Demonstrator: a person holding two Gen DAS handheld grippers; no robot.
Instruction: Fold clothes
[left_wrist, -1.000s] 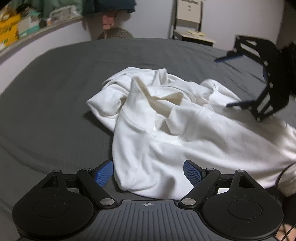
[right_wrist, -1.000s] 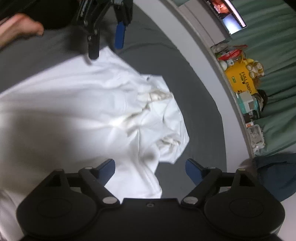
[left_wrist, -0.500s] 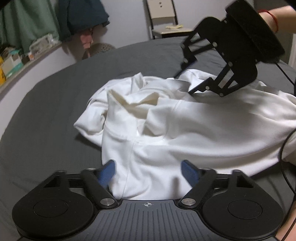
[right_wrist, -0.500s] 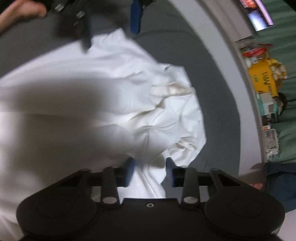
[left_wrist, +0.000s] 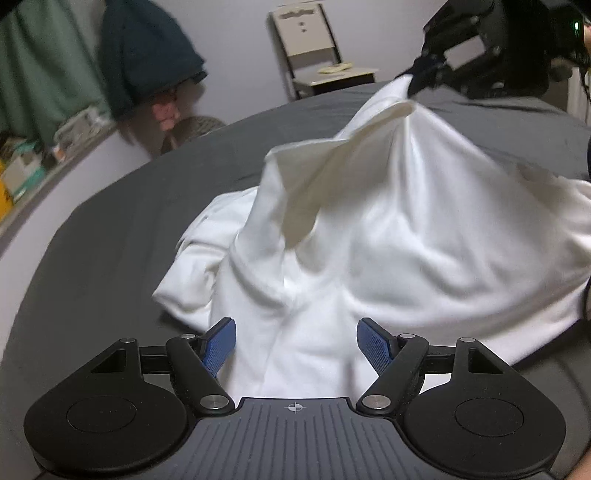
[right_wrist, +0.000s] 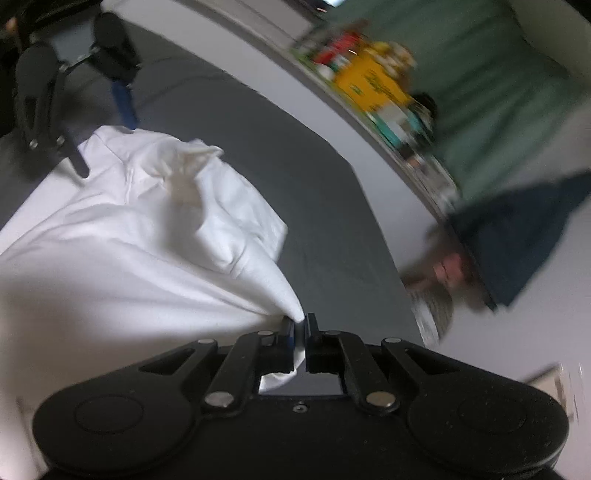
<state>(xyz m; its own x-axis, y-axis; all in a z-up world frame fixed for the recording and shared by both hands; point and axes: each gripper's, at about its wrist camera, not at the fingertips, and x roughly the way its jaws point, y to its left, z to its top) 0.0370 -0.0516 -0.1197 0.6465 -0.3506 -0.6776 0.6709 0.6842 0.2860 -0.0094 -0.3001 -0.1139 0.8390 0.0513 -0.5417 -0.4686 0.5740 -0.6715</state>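
A crumpled white garment (left_wrist: 388, 229) lies on a dark grey bed (left_wrist: 92, 258). My right gripper (right_wrist: 300, 328) is shut on an edge of the white garment (right_wrist: 129, 240), and the cloth bunches between its pads and hangs below them. In the left wrist view the right gripper (left_wrist: 424, 79) holds that edge up at the top right, so the cloth rises in a tent. My left gripper (left_wrist: 297, 343) stands open low over the near edge of the garment, its blue pads (left_wrist: 221, 343) apart on either side of the cloth. The left gripper (right_wrist: 107, 147) shows at the top left.
A pale chair (left_wrist: 314, 48) stands against the far wall. A grey ledge beside the bed (right_wrist: 295, 166) carries a yellow box (right_wrist: 373, 85) and other clutter. A dark blue garment (left_wrist: 144, 55) hangs by a green curtain (left_wrist: 44, 66).
My right gripper shut on the garment's edge and lifted it, pulling the cloth up into a peak. My left gripper narrowed slightly and shifted along the near edge.
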